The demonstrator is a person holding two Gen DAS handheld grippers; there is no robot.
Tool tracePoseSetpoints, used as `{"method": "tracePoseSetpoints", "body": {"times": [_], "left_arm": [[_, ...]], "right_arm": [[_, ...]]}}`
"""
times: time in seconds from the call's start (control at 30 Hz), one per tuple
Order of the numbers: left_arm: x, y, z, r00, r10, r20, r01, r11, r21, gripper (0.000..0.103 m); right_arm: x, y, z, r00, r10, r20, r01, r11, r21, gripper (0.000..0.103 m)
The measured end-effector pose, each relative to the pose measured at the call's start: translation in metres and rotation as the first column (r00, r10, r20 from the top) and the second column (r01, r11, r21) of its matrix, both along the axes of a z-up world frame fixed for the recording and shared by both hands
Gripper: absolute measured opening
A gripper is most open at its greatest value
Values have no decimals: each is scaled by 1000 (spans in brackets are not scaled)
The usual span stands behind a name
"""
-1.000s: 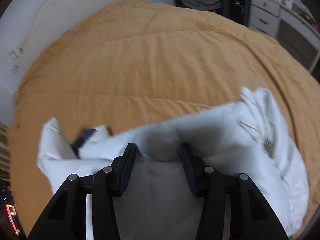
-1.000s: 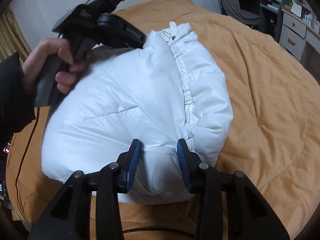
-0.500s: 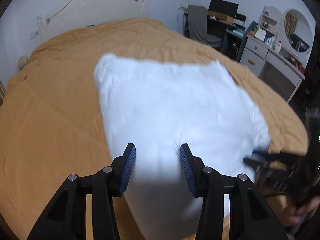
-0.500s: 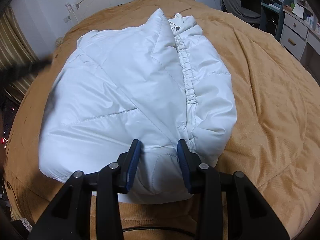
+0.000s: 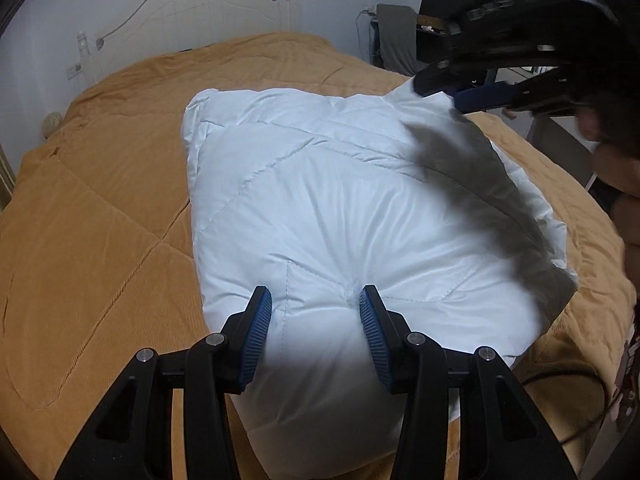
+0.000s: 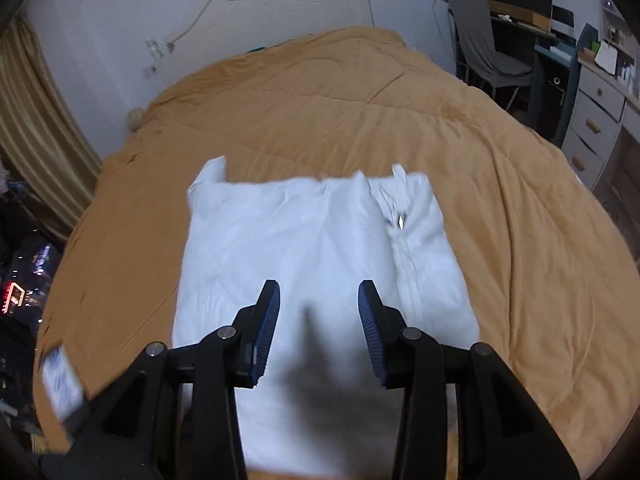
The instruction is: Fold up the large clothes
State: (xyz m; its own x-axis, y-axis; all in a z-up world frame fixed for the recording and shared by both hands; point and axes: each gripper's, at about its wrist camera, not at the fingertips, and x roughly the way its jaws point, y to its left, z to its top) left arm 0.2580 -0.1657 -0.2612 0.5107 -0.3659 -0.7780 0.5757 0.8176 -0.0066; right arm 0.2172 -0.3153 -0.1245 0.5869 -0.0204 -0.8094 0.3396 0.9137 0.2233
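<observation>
A white puffy quilted jacket lies folded into a thick rectangular bundle on the orange bedspread. My left gripper is open, its jaws over the near edge of the bundle with nothing between them. In the right wrist view the jacket lies below with its zipper line to the right. My right gripper is open and empty, held above the bundle. It also shows in the left wrist view at the upper right, over the jacket's far right corner.
The orange bedspread covers a large bed with a white headboard at the far end. A grey chair, a desk and white drawers stand on the right. Striped curtains hang at left.
The left gripper has let go of the lifted jacket half, which now lies folded flat. The right gripper has risen off the jacket's near edge and opened wider. Both views now look along the bed.
</observation>
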Motion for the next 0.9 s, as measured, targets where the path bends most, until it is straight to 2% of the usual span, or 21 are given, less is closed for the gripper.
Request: {"method": "tracePoseSetpoints", "body": {"times": [0.07, 0.1, 0.13, 0.17, 0.23, 0.27, 0.3, 0.37, 0.4, 0.47, 0.5, 0.57, 0.6, 0.63, 0.7, 0.77, 0.8, 0.83, 0.9], "left_arm": [[0, 0, 0, 1000, -7, -2, 7, 1000, 3, 47], [0, 1, 0, 1000, -12, -6, 12, 1000, -4, 47], [0, 2, 1, 1000, -18, -13, 18, 1000, -13, 47], [1, 2, 0, 1000, -25, -19, 24, 1000, -20, 47], [-2, 1, 1, 999, -36, -16, 36, 999, -21, 47], [-4, 1, 1, 999, -38, -10, 38, 999, -14, 47], [-5, -1, 0, 999, -37, -6, 37, 999, -5, 47], [-6, -3, -1, 999, -33, -11, 33, 999, 4, 47], [-4, -2, -2, 999, -27, -19, 27, 1000, 5, 47], [0, 2, -4, 999, -19, -43, 19, 1000, -13, 47], [4, 4, -5, 998, -24, -51, 22, 999, -24, 47], [4, 2, -5, 998, -32, -52, 30, 999, -27, 47], [5, 1, -4, 998, -32, -50, 31, 999, -26, 47], [4, 1, -4, 998, -29, -51, 28, 999, -28, 48], [3, 3, -5, 998, -27, -53, 25, 999, -35, 48], [3, 3, -6, 996, -47, -76, 44, 998, -48, 48], [0, 1, -7, 994, -71, -85, 67, 997, -46, 48], [-3, -1, -7, 994, -88, -69, 86, 996, -31, 48], [-12, -8, -7, 994, -103, -23, 103, 995, 12, 48]], "right_arm": [[35, -11, -28, 998, -8, -67, 13, 997, 76, 41], [47, -16, -41, 995, -12, -103, 21, 996, 86, 30], [59, -21, -52, 989, -33, -145, 39, 998, 42, 11], [66, -26, -60, 982, -63, -177, 60, 998, -22, 0], [71, -39, -71, 974, -120, -191, 106, 991, -83, 0], [72, -47, -76, 969, -143, -201, 130, 988, -77, 0], [72, -52, -78, 967, -156, -203, 145, 987, -70, 0], [70, -55, -74, 960, -192, -202, 168, 977, -127, 0], [68, -56, -68, 955, -226, -194, 193, 965, -178, 0], [55, -56, -51, 921, -351, -168, 280, 898, -341, 2], [42, -54, -41, 934, -335, -124, 283, 906, -314, 4], [8, -35, -18, 981, -195, -16, 190, 971, -145, 4], [-8, -20, -10, 993, -119, 19, 120, 987, -107, 4], [-24, -1, -7, 998, -51, 36, 55, 992, -115, 4], [-48, 24, -19, 1000, 3, -1, -3, 990, -140, 4], [-59, 30, -62, 993, 7, -121, -22, 993, -119, 4], [-65, 28, -79, 989, -7, -148, -11, 993, -116, 0], [-73, 25, -91, 988, -22, -152, 4, 994, -113, 0], [-81, 28, -98, 984, -33, -174, 3, 985, -171, 0]]}}
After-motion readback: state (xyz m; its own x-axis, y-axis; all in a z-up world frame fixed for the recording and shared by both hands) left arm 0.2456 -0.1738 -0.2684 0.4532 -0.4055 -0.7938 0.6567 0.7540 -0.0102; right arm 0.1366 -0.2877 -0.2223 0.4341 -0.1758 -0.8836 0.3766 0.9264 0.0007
